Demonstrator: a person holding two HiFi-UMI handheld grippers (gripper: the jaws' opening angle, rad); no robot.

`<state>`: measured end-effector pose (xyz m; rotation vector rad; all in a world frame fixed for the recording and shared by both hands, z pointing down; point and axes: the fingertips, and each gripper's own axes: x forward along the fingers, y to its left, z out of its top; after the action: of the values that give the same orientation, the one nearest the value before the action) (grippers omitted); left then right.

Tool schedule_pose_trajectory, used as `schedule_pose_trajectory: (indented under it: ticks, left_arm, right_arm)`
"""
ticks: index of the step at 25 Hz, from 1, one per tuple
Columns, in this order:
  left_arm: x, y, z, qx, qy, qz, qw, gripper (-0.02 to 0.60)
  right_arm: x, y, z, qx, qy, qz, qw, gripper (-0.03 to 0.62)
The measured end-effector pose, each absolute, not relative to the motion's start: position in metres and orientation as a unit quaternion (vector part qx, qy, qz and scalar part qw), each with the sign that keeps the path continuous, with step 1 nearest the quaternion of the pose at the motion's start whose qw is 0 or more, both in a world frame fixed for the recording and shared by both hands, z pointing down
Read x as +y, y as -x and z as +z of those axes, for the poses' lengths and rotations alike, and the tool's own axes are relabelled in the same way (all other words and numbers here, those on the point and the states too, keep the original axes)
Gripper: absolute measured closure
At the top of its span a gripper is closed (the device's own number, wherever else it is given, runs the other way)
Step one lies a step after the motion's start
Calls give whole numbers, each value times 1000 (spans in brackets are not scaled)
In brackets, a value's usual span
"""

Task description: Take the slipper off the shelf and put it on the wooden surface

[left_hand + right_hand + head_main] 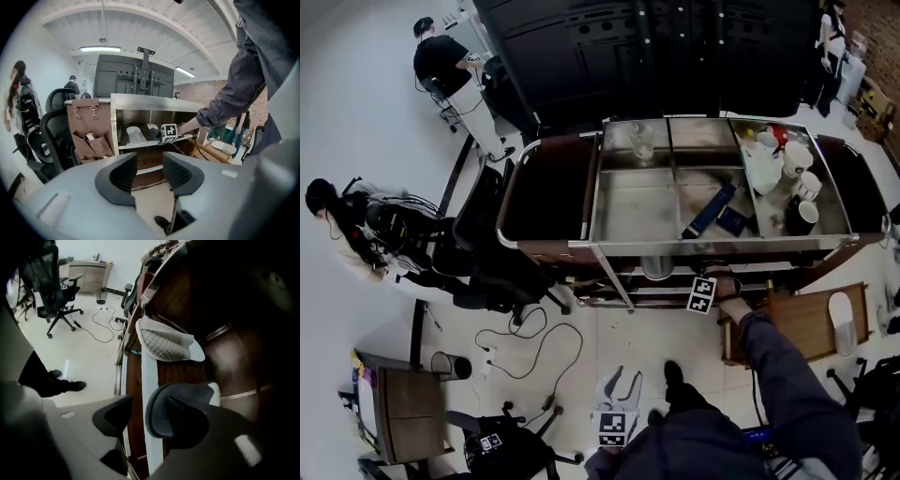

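A grey slipper (161,401) with a white sole lies on the cart's lower wooden shelf (239,357). Its upper wraps round the right-hand jaw of my right gripper (140,408); the other jaw stands apart, outside it, so the gripper is open. A white quilted slipper (168,343) lies further along the shelf. In the head view only that gripper's marker cube (702,293) shows under the cart. The wooden surface (797,323) at the right bears a white slipper (842,323). My left gripper (149,164) hangs low, open and empty, facing the shelf.
The steel cart top (637,211) holds cups, a jug and dark blue items. Office chairs (483,234), a floor cable (530,352) and a small side table (408,412) stand to the left. Two people are at the far left.
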<state>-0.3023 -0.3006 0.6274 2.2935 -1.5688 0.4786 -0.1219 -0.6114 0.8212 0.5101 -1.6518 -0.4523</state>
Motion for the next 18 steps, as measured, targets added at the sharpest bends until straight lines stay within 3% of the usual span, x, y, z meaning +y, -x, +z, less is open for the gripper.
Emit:
schedule_pose_trajectory:
  ticks: [1,7,12,18]
  left_arm:
    - [-301,298,628,-542,-808,168,160,390]
    - [-276,264,624,-492,-847,159,126,390]
    - [-221,242,613,-438,-880,159,95,390]
    - [-131,188,639,-362,-907,182,118,390]
  right_arm:
    - [-610,122,815,-722,-234,-199,620,344]
    - [-528,121,748,-748,-314,-244,531,349]
    - [-355,113,707,-770,-363,-220,477,403]
    - [-160,75,684,-772,-412,-139,464,445]
